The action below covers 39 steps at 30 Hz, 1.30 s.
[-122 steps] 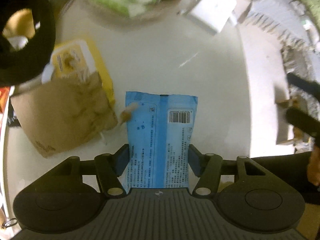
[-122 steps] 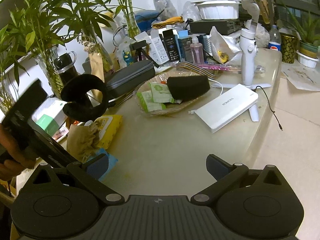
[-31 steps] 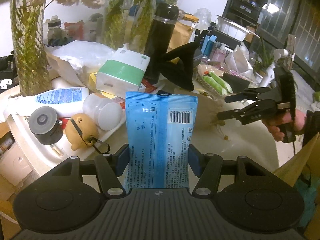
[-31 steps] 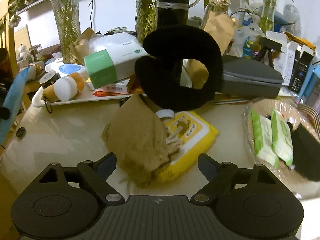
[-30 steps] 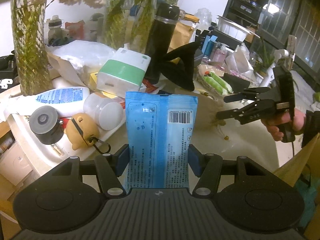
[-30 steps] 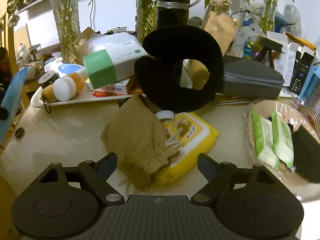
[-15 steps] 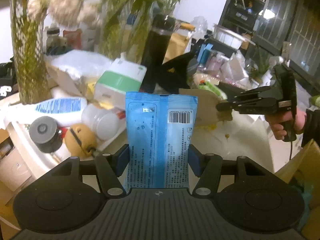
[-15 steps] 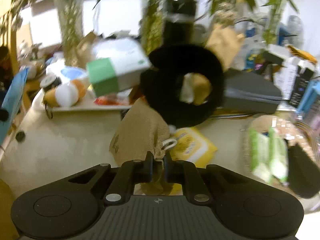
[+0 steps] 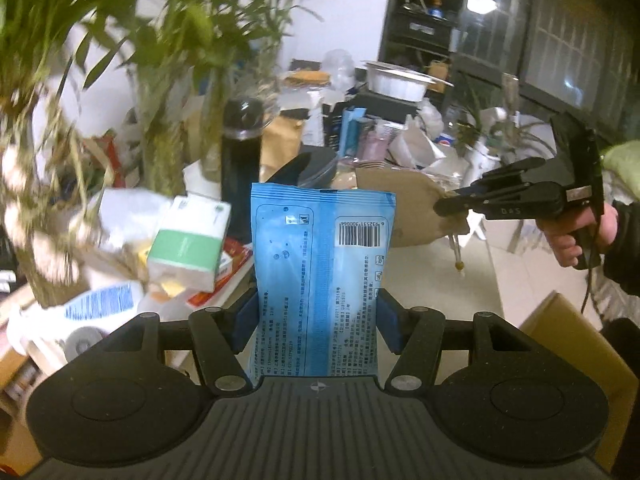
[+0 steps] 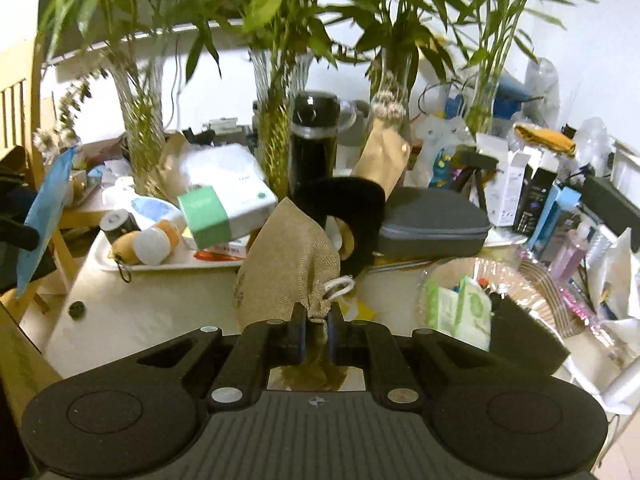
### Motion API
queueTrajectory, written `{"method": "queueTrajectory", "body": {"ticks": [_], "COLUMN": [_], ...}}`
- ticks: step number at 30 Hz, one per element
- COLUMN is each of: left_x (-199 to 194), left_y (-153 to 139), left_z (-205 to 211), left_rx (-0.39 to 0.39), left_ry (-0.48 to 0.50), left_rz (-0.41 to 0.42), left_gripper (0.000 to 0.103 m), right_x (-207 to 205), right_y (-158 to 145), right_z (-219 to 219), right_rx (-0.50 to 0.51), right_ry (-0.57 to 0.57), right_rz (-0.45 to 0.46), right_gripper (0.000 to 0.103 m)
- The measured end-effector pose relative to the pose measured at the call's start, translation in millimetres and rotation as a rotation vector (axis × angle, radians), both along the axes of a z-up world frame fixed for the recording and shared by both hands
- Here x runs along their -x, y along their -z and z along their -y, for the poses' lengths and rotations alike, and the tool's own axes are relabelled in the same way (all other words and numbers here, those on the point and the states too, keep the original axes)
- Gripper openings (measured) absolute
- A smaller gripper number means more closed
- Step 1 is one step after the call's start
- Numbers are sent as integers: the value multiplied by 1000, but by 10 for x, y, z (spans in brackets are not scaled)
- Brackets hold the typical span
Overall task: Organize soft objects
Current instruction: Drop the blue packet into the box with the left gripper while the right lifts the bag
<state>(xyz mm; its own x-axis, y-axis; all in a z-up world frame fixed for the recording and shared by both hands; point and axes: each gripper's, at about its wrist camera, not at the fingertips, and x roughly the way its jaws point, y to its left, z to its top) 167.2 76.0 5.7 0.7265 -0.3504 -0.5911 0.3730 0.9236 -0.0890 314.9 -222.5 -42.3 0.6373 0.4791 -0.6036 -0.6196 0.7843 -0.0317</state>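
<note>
My left gripper (image 9: 316, 312) is shut on a blue wipes pack (image 9: 320, 264), held upright above the table; the same blue pack (image 10: 44, 216) shows edge-on at the left of the right wrist view. My right gripper (image 10: 316, 326) is shut on the gathered neck of a brown burlap pouch (image 10: 290, 264) with a white drawstring, lifted clear of the table. In the left wrist view that right gripper (image 9: 444, 204) grips the burlap pouch (image 9: 404, 208), with a hand (image 9: 576, 240) behind it. A black neck pillow (image 10: 352, 216) stands behind the pouch.
A wicker basket (image 10: 532, 292) at the right holds green wipes packs (image 10: 460, 304) and a black foam block. A grey case (image 10: 432, 224), a black flask (image 10: 314, 148), a green-and-white tissue box (image 10: 224, 212), glass vases of bamboo and a tray of bottles crowd the back. A cardboard box (image 9: 576, 352) stands lower right.
The right gripper closed on the burlap pouch and lifted it off the yellow pack and table. Both grippers rose; the left one still carries the blue pack.
</note>
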Motion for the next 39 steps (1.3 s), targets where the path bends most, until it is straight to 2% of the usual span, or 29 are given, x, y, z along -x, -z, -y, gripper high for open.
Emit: {"method": "queueTrajectory", "body": {"ticks": [9, 13, 26, 35, 39], "left_x": [156, 262, 518, 651, 691], "left_y": [-303, -362, -345, -227, -146], "left_z": [284, 335, 465, 642, 781], "left_rx": [-126, -145, -199, -268, -331], "left_ry": [57, 87, 216, 337, 403], "left_rz": [-14, -30, -99, -145, -159], "left_gripper": [59, 59, 59, 60, 60], "right_x": [485, 705, 1448, 1822, 1935], "right_y": [-403, -577, -867, -970, -987], "right_z": [152, 254, 513, 621, 662], "right_rx": [-31, -60, -142, -184, -213], "right_ry": [-4, -5, 1, 13, 22], "right_rz": [44, 59, 53, 52, 48], "right_gripper": [12, 12, 12, 12, 13]}}
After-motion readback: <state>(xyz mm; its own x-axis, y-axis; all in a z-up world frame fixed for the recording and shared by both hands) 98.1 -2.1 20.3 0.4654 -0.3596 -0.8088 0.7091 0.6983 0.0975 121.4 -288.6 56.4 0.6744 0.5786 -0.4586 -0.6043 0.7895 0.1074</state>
